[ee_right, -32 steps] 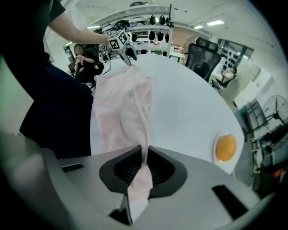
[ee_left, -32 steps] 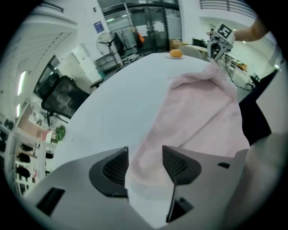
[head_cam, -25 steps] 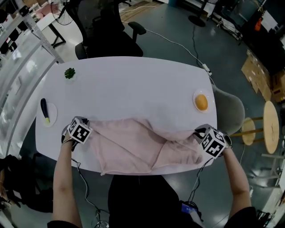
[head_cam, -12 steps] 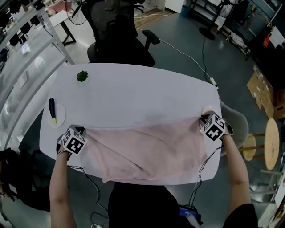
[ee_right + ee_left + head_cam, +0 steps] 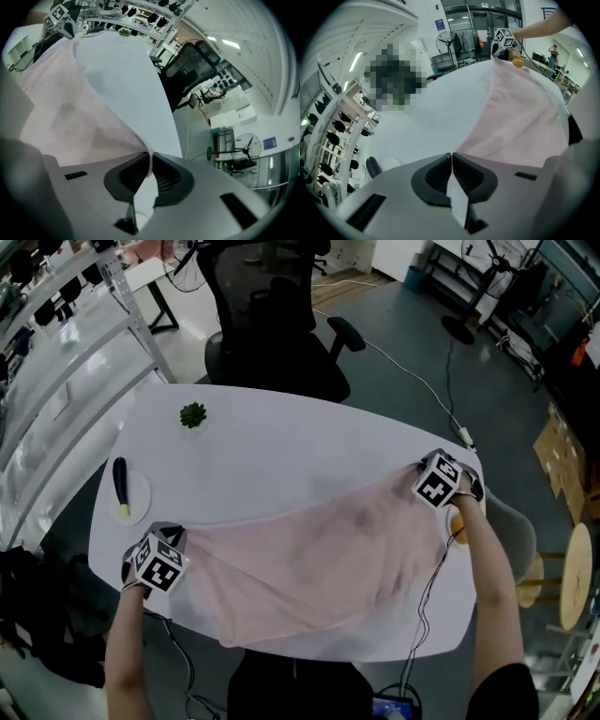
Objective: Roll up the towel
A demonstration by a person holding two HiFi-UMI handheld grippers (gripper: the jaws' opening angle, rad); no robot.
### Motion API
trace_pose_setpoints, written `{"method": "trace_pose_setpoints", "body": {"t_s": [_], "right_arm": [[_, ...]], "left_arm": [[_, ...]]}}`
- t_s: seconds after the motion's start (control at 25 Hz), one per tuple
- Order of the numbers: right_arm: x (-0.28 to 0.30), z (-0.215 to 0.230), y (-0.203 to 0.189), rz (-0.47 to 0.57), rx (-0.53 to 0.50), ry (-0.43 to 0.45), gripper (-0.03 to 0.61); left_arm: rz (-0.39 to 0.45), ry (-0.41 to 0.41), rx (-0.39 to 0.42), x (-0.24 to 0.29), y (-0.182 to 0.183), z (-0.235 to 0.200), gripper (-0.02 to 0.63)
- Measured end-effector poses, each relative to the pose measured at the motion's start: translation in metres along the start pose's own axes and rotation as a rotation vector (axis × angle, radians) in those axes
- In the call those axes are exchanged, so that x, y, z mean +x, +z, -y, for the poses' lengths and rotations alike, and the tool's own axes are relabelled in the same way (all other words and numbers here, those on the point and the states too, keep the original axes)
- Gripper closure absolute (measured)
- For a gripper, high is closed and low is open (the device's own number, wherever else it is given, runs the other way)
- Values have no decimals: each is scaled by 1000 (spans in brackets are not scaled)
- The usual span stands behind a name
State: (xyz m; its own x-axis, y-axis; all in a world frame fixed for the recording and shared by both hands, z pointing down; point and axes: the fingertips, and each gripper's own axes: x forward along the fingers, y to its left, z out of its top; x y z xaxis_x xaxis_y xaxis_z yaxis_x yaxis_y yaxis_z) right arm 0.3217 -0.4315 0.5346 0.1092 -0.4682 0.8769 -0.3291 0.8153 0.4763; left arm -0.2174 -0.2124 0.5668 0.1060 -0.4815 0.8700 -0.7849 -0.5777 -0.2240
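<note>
We hold the towel (image 5: 319, 568), a thin pale-pink cloth w/ soft creases, by two corners. L gripper (image 5: 452, 158) is pinched closed on the near-left corner. R gripper (image 5: 151, 161) is clamped on the far-right corner, w/ cloth showing between its ribbed black pads. One edge is pulled taut between them, diagonally across the table (image 5: 281, 442). The rest lies as a loose flap reaching the table's near edge. The table is smooth, white, oval.

On it:
- At left, a small round white plate (image 5: 139, 491) w/ a long dark veg (image 5: 120, 486) lying on it.
- Further back, a tiny green plant (image 5: 193, 414).
- By our R forearm, an orange (image 5: 457, 526), mostly hidden.

Open white surface runs from the towel to the far edge. A black chair (image 5: 272, 334) stands just behind that edge.
</note>
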Motion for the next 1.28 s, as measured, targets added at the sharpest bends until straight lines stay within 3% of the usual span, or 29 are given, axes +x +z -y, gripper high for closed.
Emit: {"method": "trace_pose_setpoints", "body": {"t_s": [0.28, 0.44, 0.68, 0.84, 0.92, 1.08, 1.28], "right_arm": [[51, 35, 34, -36, 19, -54, 538], [72, 46, 43, -41, 36, -68, 538], [91, 42, 44, -45, 19, -1, 537], [93, 43, 46, -18, 75, 72, 536], [92, 44, 43, -12, 120, 93, 524], [85, 49, 41, 11, 183, 107, 408], [62, 51, 41, 60, 166, 107, 328]], "left_arm": [[4, 41, -40, 22, 8, -23, 588], [6, 86, -15, 29, 15, -36, 588], [-13, 85, 51, 40, 15, -38, 588], [-13, 81, 61, 46, 14, -37, 583], [-24, 79, 57, 51, 12, -35, 536], [-31, 92, 47, 53, 13, -36, 502], [-4, 70, -26, 40, 21, -35, 368]]}}
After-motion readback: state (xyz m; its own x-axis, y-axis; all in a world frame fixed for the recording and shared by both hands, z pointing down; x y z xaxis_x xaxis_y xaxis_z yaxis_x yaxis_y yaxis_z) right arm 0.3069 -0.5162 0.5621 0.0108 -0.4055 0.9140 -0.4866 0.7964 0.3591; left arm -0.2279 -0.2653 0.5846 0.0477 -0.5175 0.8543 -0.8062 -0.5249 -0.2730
